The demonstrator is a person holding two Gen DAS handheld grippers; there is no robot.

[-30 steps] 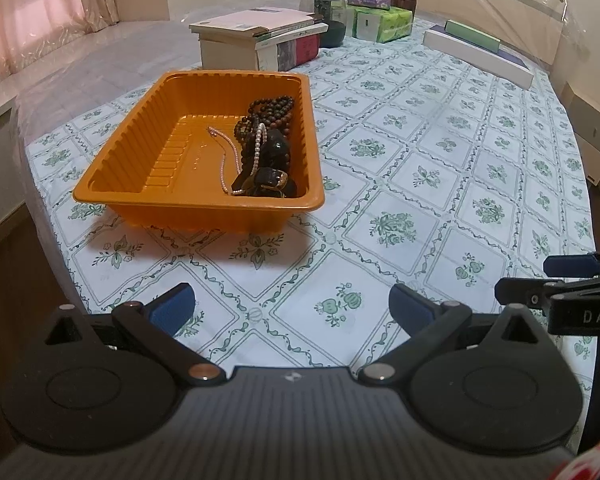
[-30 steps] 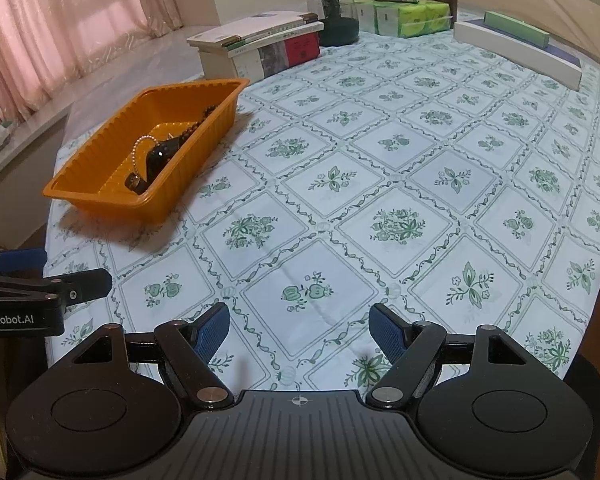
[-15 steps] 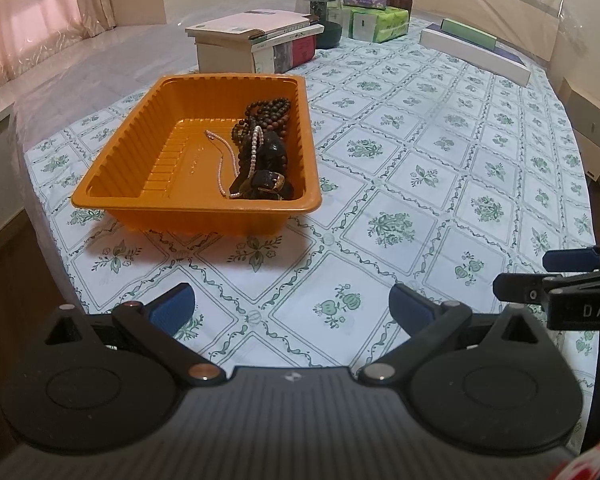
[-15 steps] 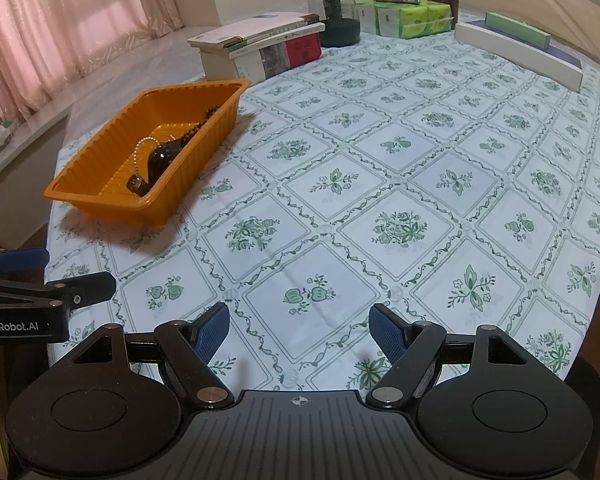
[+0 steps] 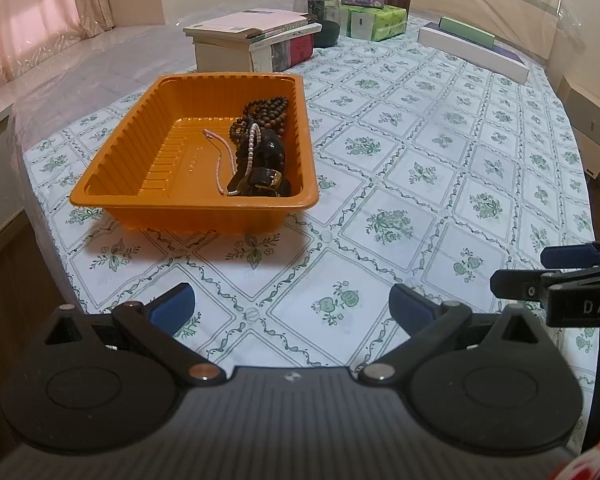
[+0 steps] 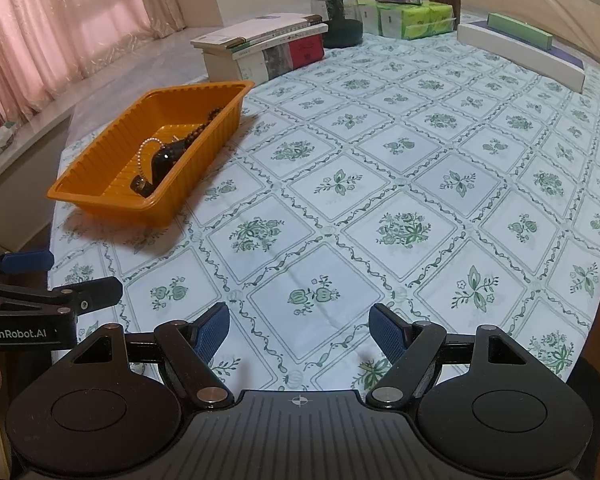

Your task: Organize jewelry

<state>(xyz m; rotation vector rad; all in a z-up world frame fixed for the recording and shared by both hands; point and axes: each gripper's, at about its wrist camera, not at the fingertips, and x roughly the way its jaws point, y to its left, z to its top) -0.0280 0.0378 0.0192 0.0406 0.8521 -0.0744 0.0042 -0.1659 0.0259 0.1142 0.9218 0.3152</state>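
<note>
You are holding the left gripper (image 5: 290, 304) low over the near edge of the cloth (image 5: 384, 184), jaws spread wide with nothing between the blue pads (image 5: 172, 306). You are holding the right gripper (image 6: 298, 326) beside it, likewise wide open and gripping nothing. Against the frames of a second ago, nothing in the scene is changing: both grippers are keeping the same opening and the same place, and only the framing in the left view is shifting very slightly. Judged from this, the task is resting between steps; no piece is in hand, and the next pick is not yet starting.

The tray (image 5: 112, 176) is sitting left of centre, beyond the grippers, well apart from both. The jewelry (image 5: 260, 152) is lying heaped against its right wall.

The left view is looking down into the tray, separating a dark bead strand, a thin pearl chain and a dark glossy piece with a gold band. The right view is seeing the tray (image 6: 204, 148) obliquely, with its near wall hiding most of the heap.

Farther back, books (image 6: 260, 46) and tissue packs (image 6: 410, 18) are standing along the far edge.
</note>
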